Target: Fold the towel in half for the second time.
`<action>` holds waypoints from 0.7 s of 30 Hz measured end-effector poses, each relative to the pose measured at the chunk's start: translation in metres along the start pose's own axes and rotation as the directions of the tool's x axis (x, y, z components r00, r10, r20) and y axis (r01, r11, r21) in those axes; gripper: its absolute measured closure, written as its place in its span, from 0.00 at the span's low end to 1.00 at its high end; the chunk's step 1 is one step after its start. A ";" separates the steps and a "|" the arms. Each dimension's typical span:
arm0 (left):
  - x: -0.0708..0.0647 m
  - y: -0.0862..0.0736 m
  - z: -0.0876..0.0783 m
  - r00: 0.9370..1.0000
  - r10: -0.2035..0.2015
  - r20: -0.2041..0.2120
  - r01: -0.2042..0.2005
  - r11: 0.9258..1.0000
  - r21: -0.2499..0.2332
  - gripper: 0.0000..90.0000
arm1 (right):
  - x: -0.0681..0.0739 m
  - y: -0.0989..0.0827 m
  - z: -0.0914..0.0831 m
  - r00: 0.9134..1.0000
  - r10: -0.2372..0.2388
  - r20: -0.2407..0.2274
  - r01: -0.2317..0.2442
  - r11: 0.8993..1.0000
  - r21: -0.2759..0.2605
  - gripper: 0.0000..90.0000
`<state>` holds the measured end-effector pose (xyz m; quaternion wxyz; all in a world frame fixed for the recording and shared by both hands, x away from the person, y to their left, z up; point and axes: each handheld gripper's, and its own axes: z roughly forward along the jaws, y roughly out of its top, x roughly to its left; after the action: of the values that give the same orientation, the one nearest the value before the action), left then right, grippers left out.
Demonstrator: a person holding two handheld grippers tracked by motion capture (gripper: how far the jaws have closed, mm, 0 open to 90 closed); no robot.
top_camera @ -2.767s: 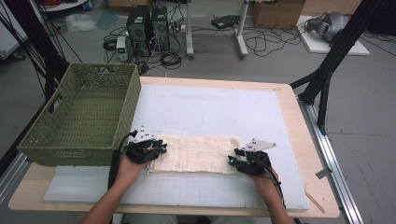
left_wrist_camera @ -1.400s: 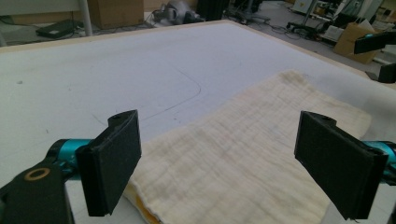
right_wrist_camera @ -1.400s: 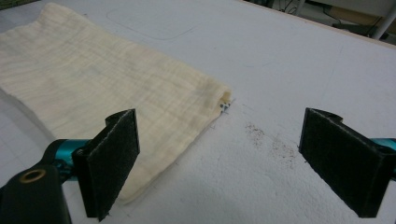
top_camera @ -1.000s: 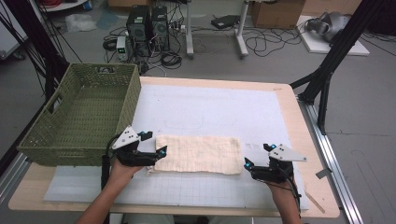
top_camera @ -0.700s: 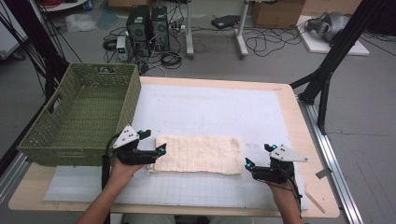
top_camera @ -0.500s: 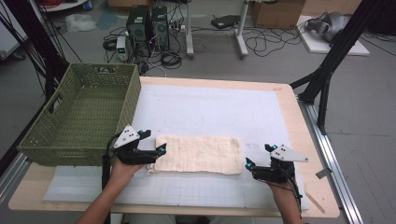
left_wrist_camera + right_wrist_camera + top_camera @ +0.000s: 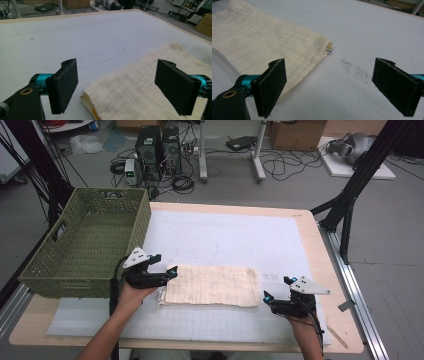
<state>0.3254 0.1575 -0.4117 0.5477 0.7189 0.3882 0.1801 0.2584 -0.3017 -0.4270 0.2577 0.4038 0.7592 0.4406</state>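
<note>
At opposite short edges of the folded cloth (image 7: 211,285), left claw (image 7: 169,272) and right claw (image 7: 270,298) gape wide.

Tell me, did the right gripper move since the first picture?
Yes. The right gripper slid right, off the cloth, toward the table's right edge, and now sits open beside the cloth's right end.

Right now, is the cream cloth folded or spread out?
Folded: the cloth lies flat as a strip, and layered edges show at its corner.
</note>
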 end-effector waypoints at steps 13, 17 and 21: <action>0.008 0.008 0.034 0.999 0.011 -0.044 -0.007 0.994 0.105 0.26 | 0.002 0.000 0.004 1.000 -0.001 -0.005 0.001 1.000 0.008 0.13; 0.015 0.003 0.042 0.995 0.016 -0.097 -0.002 0.990 0.139 0.38 | 0.002 0.000 0.005 1.000 0.002 -0.009 -0.002 1.000 0.013 0.13; 0.019 -0.002 0.048 0.992 0.044 -0.118 -0.021 0.982 0.187 0.44 | 0.001 -0.001 0.005 1.000 0.004 -0.012 -0.004 1.000 0.013 0.13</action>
<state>0.3689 0.1410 -0.4328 0.4506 0.7608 0.4242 0.1954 0.2613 -0.2983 -0.4302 0.2497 0.4045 0.7627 0.4385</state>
